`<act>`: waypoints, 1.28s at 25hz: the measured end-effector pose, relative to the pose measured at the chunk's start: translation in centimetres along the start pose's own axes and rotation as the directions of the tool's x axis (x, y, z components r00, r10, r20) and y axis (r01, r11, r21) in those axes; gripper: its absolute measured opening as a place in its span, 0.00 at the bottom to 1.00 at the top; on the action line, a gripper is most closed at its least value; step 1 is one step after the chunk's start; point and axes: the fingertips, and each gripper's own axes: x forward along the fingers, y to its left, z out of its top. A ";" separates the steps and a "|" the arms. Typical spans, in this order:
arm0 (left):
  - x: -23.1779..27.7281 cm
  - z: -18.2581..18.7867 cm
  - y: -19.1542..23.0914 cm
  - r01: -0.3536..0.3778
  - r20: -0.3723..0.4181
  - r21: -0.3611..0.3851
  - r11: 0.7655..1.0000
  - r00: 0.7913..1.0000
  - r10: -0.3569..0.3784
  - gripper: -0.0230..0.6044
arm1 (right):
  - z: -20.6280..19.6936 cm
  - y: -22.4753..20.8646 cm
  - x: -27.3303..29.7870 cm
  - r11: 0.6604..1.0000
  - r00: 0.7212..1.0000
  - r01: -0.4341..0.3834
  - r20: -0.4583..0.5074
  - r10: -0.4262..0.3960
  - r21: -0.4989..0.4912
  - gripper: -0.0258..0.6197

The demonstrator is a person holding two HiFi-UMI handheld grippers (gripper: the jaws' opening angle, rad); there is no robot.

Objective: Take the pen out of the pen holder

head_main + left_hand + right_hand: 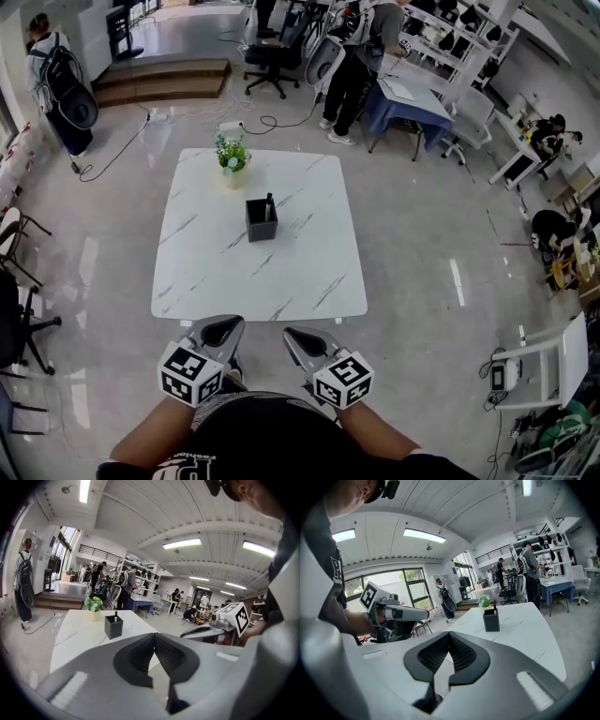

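A dark square pen holder (262, 220) stands near the middle of the white marble table (197, 272), with a black pen (269, 205) upright inside it. The holder (113, 626) and pen (116, 616) show small in the left gripper view, and the holder (491, 619) with its pen (494, 606) in the right gripper view. My left gripper (228, 325) and right gripper (293, 335) hang side by side below the table's near edge, well short of the holder. Both have their jaws closed tip to tip with nothing between them.
A small potted plant (232, 157) sits at the table's far edge behind the holder. People, office chairs (272, 56) and desks stand around the room. A dark chair (19, 323) is at the left, and cables lie on the floor.
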 end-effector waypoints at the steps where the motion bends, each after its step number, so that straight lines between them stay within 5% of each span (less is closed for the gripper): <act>1: 0.3 0.4 0.6 0.002 0.001 0.001 1.000 1.000 -0.002 0.13 | 0.4 -0.3 0.6 1.000 1.000 0.002 0.000 -0.002 -0.002 0.04; 32: 6.1 7.0 17.4 0.135 -0.010 0.031 0.990 0.991 -0.135 0.13 | 7.5 -5.3 16.0 0.989 0.989 0.149 -0.021 -0.149 -0.005 0.04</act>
